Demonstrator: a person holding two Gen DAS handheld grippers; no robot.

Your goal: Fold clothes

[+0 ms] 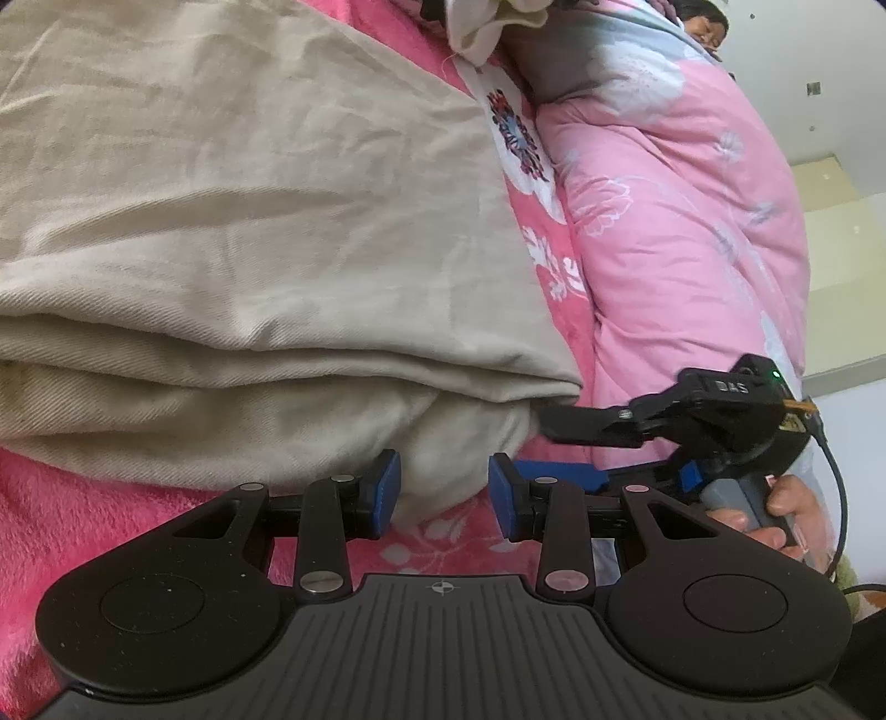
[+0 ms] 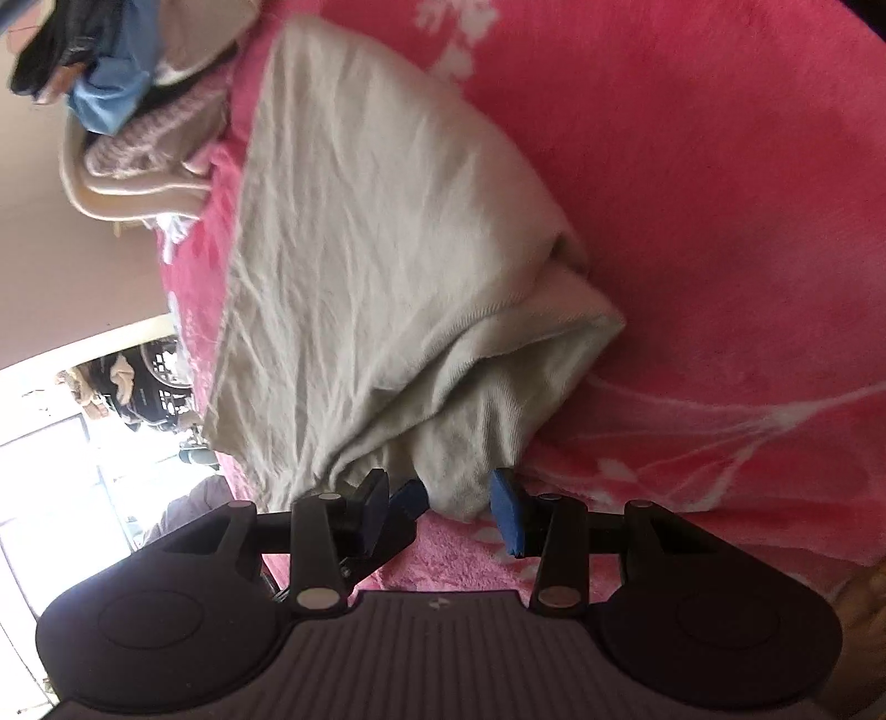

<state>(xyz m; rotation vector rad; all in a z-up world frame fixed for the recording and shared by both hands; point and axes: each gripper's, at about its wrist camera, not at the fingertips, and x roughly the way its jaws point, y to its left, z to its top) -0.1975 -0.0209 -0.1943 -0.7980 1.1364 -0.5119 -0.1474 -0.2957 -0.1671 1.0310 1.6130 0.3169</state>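
Observation:
A beige garment [image 1: 249, 232] lies folded in thick layers on a pink fleece blanket [image 1: 83, 498]. My left gripper [image 1: 444, 495] is shut on a bulge of the garment's near folded edge, with a blue pad on each side of the cloth. Just to the right, my right gripper [image 1: 545, 448], held by a hand [image 1: 775, 509], clamps the same edge at its corner. In the right wrist view the garment [image 2: 376, 232] stretches away, and my right gripper [image 2: 443, 501] pinches its hanging end. A blue fingertip of the left gripper [image 2: 410, 495] shows beside it.
A puffy pink floral quilt [image 1: 692, 221] runs along the right, with a person lying at its far end [image 1: 703, 22]. More cream cloth [image 1: 487, 27] sits beyond the garment. A pile of clothes [image 2: 116, 83] lies at the blanket's far corner, beside the blanket's edge [image 2: 183, 310].

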